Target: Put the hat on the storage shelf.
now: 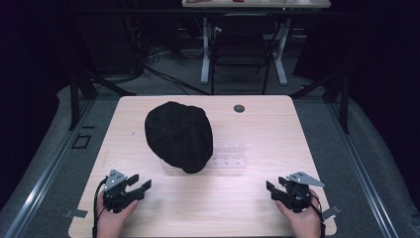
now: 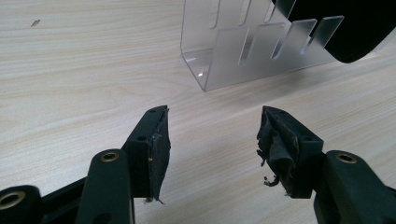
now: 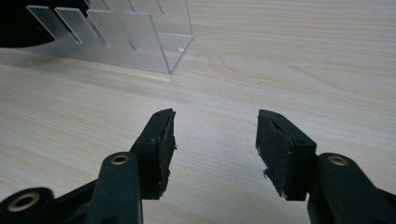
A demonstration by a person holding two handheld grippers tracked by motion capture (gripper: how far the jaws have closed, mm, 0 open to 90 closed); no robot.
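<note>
A black cap (image 1: 179, 135) rests on a clear acrylic slotted stand (image 1: 228, 157) in the middle of the wooden table (image 1: 257, 124). My left gripper (image 1: 142, 184) lies near the front left edge, held by a hand, open with nothing between its jaws. At the front right my right gripper (image 1: 271, 187) is likewise open and empty. In the left gripper view the stand (image 2: 243, 51) is ahead of the gripper (image 2: 212, 135), with the cap (image 2: 345, 28) at the top right. In the right gripper view the stand (image 3: 135, 37) and cap (image 3: 18, 28) lie at the upper left of the gripper (image 3: 215, 135).
A small dark round grommet (image 1: 239, 108) sits in the table near its far edge. Beyond the table stand a dark chair (image 1: 241, 49) and the white legs of another desk (image 1: 205, 49). Bare wood lies between the two grippers.
</note>
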